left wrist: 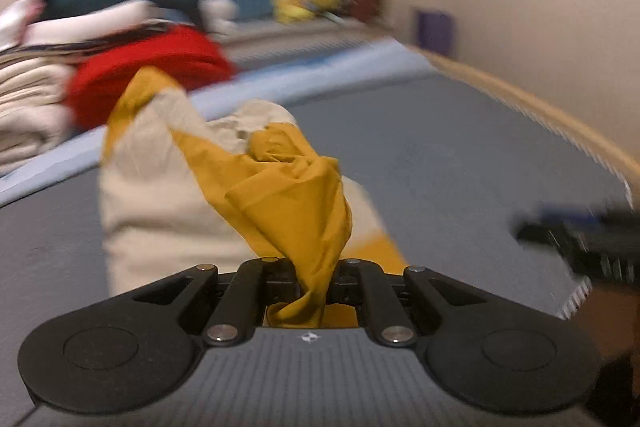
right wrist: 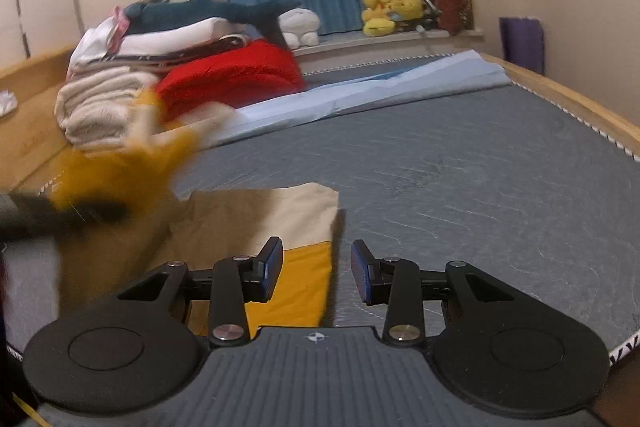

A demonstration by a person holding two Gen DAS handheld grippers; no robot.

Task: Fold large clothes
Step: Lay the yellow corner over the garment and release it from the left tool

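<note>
Mattress, grey quilted, in a pale wooden frame, carries everything. Stack of folded cream, white and red laundry sits at its far left corner; a light blue sheet lies along the far edge. Your task piece, a mustard-yellow and cream cotton garment, lies part flat near the front left edge.

Left gripper: jaws nearly closed, pinching a twisted yellow bunch of that garment, the rest trailing lifted and blurred.

Right gripper: jaws partly apart, nothing between them, hovering over the flat panel's right edge.

Judged step: carrying one side over for a fold. Next you need the free gripper to pin or take the opposite edge.
</note>
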